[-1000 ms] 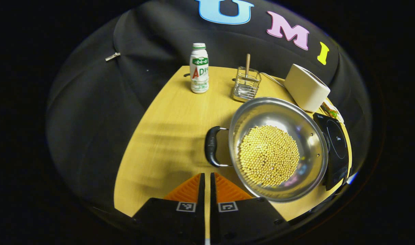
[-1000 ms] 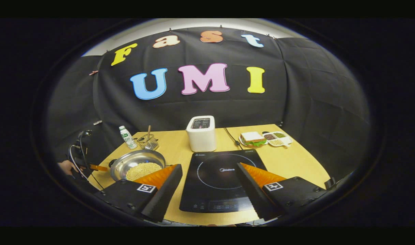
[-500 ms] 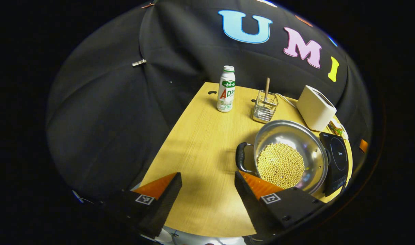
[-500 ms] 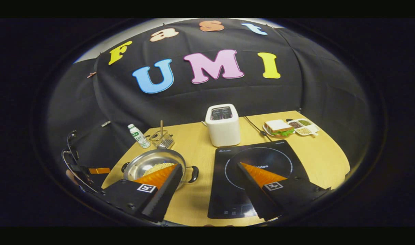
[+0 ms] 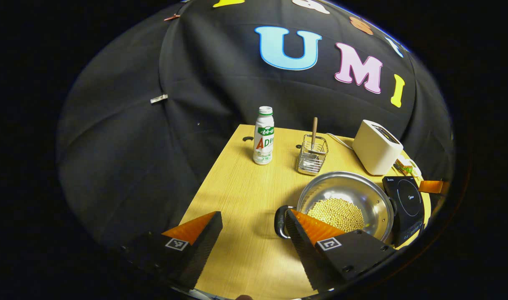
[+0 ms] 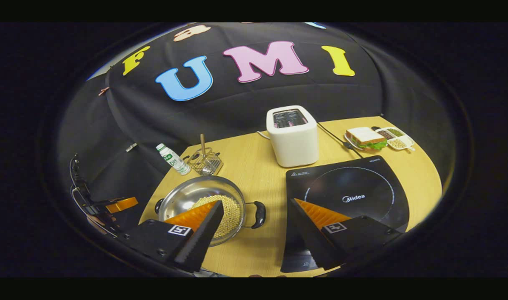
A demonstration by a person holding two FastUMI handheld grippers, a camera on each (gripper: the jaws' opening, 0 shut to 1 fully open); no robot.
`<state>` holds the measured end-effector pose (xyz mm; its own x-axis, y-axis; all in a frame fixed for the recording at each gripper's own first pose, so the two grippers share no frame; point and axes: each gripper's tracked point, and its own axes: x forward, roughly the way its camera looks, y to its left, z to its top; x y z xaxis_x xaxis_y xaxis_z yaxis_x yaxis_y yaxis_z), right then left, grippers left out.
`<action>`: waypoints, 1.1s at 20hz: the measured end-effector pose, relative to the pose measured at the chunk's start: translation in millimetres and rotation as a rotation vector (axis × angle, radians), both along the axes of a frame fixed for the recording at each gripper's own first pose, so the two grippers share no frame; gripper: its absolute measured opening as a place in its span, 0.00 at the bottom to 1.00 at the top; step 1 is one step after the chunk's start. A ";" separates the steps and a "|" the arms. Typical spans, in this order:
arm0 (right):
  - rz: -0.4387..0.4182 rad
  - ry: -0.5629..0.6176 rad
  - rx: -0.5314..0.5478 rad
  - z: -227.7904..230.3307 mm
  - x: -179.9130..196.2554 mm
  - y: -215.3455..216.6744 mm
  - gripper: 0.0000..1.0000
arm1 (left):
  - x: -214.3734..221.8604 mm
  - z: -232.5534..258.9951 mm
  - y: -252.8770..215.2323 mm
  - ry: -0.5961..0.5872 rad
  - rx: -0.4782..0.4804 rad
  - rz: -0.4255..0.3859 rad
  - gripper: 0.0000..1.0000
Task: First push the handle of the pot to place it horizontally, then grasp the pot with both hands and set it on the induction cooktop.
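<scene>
A steel pot (image 5: 364, 193) holding yellow beans (image 5: 338, 213) stands on the wooden table, left of the black induction cooktop (image 5: 406, 199). My left gripper (image 5: 253, 216) is open and hovers short of the pot's near black handle (image 5: 279, 221), which sits by its right finger. In the right gripper view the pot (image 6: 195, 192) has its handles pointing left and right. My right gripper (image 6: 256, 206) is open above the table, with the pot's right handle (image 6: 259, 213) between the fingers' line and the cooktop (image 6: 349, 191) behind the right finger. The left gripper (image 6: 120, 204) shows far left.
A white bottle (image 5: 264, 141), a wire rack (image 5: 312, 157) with a wooden stick and a white toaster (image 5: 376, 148) stand behind the pot. A sandwich plate (image 6: 364, 137) and a small divided tray (image 6: 395, 138) lie at the back right. The toaster's cord (image 6: 335, 139) runs past the cooktop.
My left gripper went from shut to open and drew back and up from the pot. My right gripper swung left and lower, so the pot and its right handle now lie ahead of it.
</scene>
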<state>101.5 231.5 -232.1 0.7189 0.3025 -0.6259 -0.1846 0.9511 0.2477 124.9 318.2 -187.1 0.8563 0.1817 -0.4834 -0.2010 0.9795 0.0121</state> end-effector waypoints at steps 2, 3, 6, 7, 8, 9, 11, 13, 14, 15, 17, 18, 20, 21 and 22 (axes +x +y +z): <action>0.016 0.025 -0.004 -13.4 1.8 8.2 0.99 | 10.6 2.3 -7.8 -0.006 0.008 -0.035 0.96; 0.018 0.040 -0.008 -21.1 3.9 10.9 0.99 | 16.9 1.7 -11.0 -0.009 0.005 -0.047 0.96; 0.023 0.070 -0.010 -40.5 10.2 20.5 0.99 | 29.2 -9.7 -22.7 -0.001 -0.039 -0.079 0.96; 0.028 0.079 -0.015 -48.4 13.1 23.6 0.99 | 32.5 -14.0 -25.4 0.002 -0.060 -0.085 0.96; 0.033 0.088 -0.021 -54.9 12.9 24.9 0.99 | 35.6 -19.7 -27.3 0.006 -0.079 -0.088 0.96; 0.037 0.099 -0.027 -62.0 14.0 27.4 0.99 | 38.9 -24.7 -27.2 0.011 -0.094 -0.086 0.96; 0.037 0.119 -0.052 -77.4 16.8 29.2 0.99 | 45.1 -36.4 -25.6 0.026 -0.123 -0.079 0.96; 0.035 0.133 -0.068 -89.4 17.8 28.6 0.99 | 48.7 -45.3 -26.5 0.037 -0.155 -0.077 0.96; 0.035 0.142 -0.071 -94.5 18.0 29.3 0.99 | 51.2 -49.5 -27.7 0.040 -0.169 -0.080 0.95; 0.034 0.148 -0.071 -98.6 16.8 30.2 0.99 | 52.1 -52.9 -30.0 0.042 -0.182 -0.085 0.95; 0.036 0.159 -0.073 -106.1 14.6 33.3 0.99 | 57.2 -61.1 -33.6 0.052 -0.205 -0.097 0.95; 0.039 0.164 -0.076 -109.6 13.9 35.0 0.99 | 58.6 -65.6 -34.1 0.059 -0.215 -0.099 0.95; 0.043 0.176 -0.077 -116.7 12.2 38.9 0.99 | 60.8 -73.1 -37.1 0.072 -0.238 -0.105 0.96; 0.045 0.181 -0.078 -118.5 10.8 40.5 0.99 | 62.8 -76.0 -38.5 0.077 -0.249 -0.107 0.96; 0.050 0.185 -0.081 -121.3 10.2 42.1 0.99 | 64.0 -78.8 -39.5 0.081 -0.258 -0.108 0.96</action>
